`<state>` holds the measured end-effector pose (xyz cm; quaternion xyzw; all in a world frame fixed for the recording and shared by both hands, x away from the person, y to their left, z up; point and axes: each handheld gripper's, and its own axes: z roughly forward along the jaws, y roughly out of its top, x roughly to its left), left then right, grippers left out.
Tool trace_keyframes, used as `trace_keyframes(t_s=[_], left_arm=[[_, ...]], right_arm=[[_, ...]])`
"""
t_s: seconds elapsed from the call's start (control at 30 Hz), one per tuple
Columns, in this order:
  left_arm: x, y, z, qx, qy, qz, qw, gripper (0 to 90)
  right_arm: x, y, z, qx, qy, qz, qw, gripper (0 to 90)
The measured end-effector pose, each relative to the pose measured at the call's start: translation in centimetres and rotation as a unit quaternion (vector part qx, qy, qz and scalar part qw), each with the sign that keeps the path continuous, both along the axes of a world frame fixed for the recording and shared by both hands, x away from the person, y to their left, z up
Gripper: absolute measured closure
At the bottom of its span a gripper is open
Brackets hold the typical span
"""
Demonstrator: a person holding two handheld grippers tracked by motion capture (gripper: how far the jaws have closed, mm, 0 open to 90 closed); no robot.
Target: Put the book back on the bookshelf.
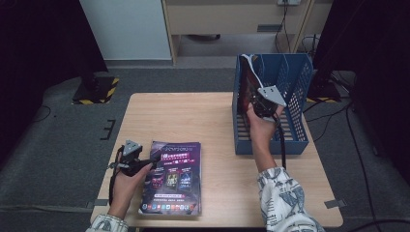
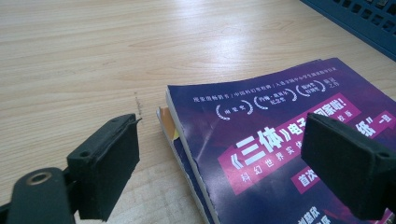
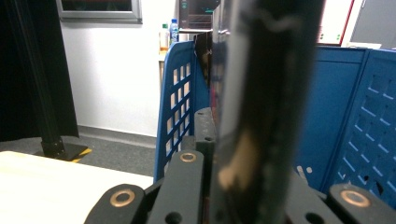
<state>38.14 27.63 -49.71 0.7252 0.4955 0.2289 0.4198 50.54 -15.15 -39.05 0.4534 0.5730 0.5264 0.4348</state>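
Magazines lie stacked at the near left of the pale wooden table point(image 1: 212, 121): a purple glossy magazine with pink banners and white print point(image 1: 170, 178) tops the pile, flat on the wood. At its nine o'clock side the left gripper point(image 1: 153, 161) hovers low in the person's left hand point(image 1: 126, 186), its black jaws pointing toward three o'clock over the magazine's upper left corner. From the left gripper view its jaws stand spread wide, pinching nothing; the left pad point(image 2: 112, 163) hangs over bare wood just beside the stack's spine and the right pad point(image 2: 348, 163) over the purple cover point(image 2: 261, 140), so the corner of the stack lies between and below them. An orange edge of a lower issue point(image 2: 164, 119) peeks out under the top one.

Across the table at two o'clock stands a blue perforated plastic file basket with upright dividers point(image 1: 295, 82). The right hand point(image 1: 261, 128) reaches into it from six o'clock with the right gripper point(image 1: 254, 96), whose jaws are pressed together on a thin dark-covered magazine point(image 1: 247, 84) standing on edge in the leftmost compartment, against the basket's left wall. In the right gripper view that magazine point(image 3: 261, 93) rises nearly upright straight out of the clamped jaws, with the blue lattice wall point(image 3: 180, 102) just to its left.
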Motion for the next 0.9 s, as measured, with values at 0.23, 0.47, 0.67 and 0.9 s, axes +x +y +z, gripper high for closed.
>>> trace_keyframes(t_s=[0.23,0.47,0.67,0.9], left_arm=[[0.0,0.0,0.0,0.001,0.000,0.000,1.0000,11.2],[0.0,0.0,0.0,0.003,0.000,-0.001,1.0000,11.2],[0.0,-0.1,0.0,0.006,-0.002,-0.004,1.0000,11.6],[0.0,-0.1,0.0,0.005,-0.001,-0.004,1.0000,11.8]], right_arm=[[-0.4,0.6,-0.3,-0.010,0.002,0.007,0.9999,86.6],[-0.8,1.5,-0.6,-0.018,0.008,0.020,0.9996,84.8],[-1.1,2.5,-0.4,-0.015,0.016,0.029,0.9994,84.0],[-1.3,3.6,-0.2,-0.026,0.019,0.037,0.9988,81.8]])
